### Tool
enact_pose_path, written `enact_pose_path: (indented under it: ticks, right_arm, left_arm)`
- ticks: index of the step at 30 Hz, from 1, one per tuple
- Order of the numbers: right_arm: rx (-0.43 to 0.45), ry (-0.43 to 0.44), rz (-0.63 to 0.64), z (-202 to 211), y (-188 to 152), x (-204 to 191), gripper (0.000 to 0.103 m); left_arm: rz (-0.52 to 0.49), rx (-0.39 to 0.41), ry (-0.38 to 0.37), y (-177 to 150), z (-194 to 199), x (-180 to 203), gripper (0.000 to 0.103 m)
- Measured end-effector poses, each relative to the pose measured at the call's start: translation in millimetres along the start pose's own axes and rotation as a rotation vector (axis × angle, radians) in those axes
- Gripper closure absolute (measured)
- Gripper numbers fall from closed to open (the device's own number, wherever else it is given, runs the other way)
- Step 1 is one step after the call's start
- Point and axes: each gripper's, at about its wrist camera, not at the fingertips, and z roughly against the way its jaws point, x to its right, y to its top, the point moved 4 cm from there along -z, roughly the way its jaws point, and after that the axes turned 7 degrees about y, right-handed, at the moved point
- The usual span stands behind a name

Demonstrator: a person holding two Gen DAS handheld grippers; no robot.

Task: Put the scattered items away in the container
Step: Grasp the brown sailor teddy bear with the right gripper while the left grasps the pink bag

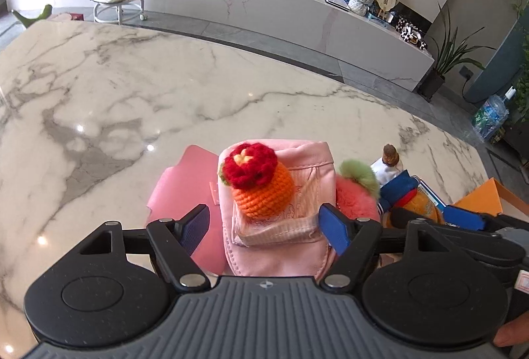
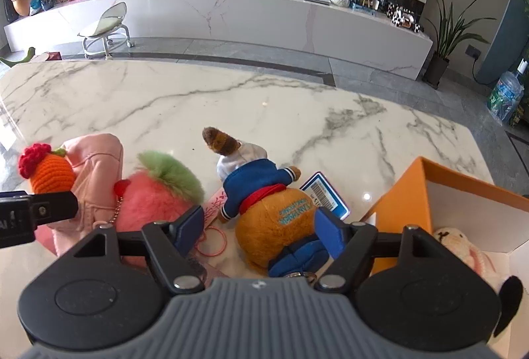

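Observation:
An orange crocheted fruit with a red top [image 1: 261,183] rests on a pink fabric pouch [image 1: 281,246] on the marble table. My left gripper [image 1: 266,226] is open, its jaws on either side of the pouch just below the fruit. My right gripper [image 2: 258,226] is open around a brown plush figure in a blue jacket [image 2: 271,210]. A pink fluffy ball with a green tuft [image 2: 155,193] lies between pouch [image 2: 96,167] and plush. The orange box [image 2: 410,193], at the right, holds a cream knitted toy [image 2: 459,246].
A blue-edged barcode card [image 2: 327,193] lies behind the plush. Pink hair ties [image 2: 215,243] and a pink tag lie under the right gripper. A pink sheet [image 1: 185,180] lies beneath the pouch. The marble table [image 2: 198,101] stretches ahead, with a white stool [image 2: 105,24] beyond it.

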Motion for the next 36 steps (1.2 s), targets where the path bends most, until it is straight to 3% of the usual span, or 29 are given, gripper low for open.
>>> enact_pose_path:
  ticks: [6,11,14,16,18,19,21,25,36]
  right_arm:
    - [-0.034,-0.043,0.019,-28,-1,0,0.017]
    - [-0.048,-0.108,0.065,-40,-2,2,0.015]
    - [-0.064,-0.12,0.076,-46,-5,5,0.015]
    - [-0.074,-0.126,0.076,-48,-8,5,0.019]
    - [-0.073,-0.112,0.077,-47,-10,4,0.046]
    - [-0.07,-0.115,0.08,-46,-10,4,0.049]
    - [-0.065,-0.106,0.091,-42,-12,1,0.051]
    - [-0.061,-0.074,0.092,-31,-17,-5,0.053]
    - [-0.018,0.033,0.083,39,-38,-34,0.054]
  left_arm:
    - [0.007,-0.037,-0.036,-6,-15,5,0.015]
    - [-0.023,-0.04,-0.04,-11,-21,11,0.013]
    - [-0.016,-0.092,-0.046,-18,-30,11,0.013]
    - [-0.055,-0.079,-0.034,-23,-30,15,0.013]
    - [-0.068,-0.075,-0.025,-26,-29,16,0.016]
    - [-0.061,-0.076,-0.027,-27,-28,15,0.019]
    - [-0.067,-0.069,-0.028,-28,-25,13,0.028]
    - [-0.085,-0.062,-0.021,-29,-15,9,0.035]
    - [-0.153,-0.066,-0.014,-52,34,2,0.041]
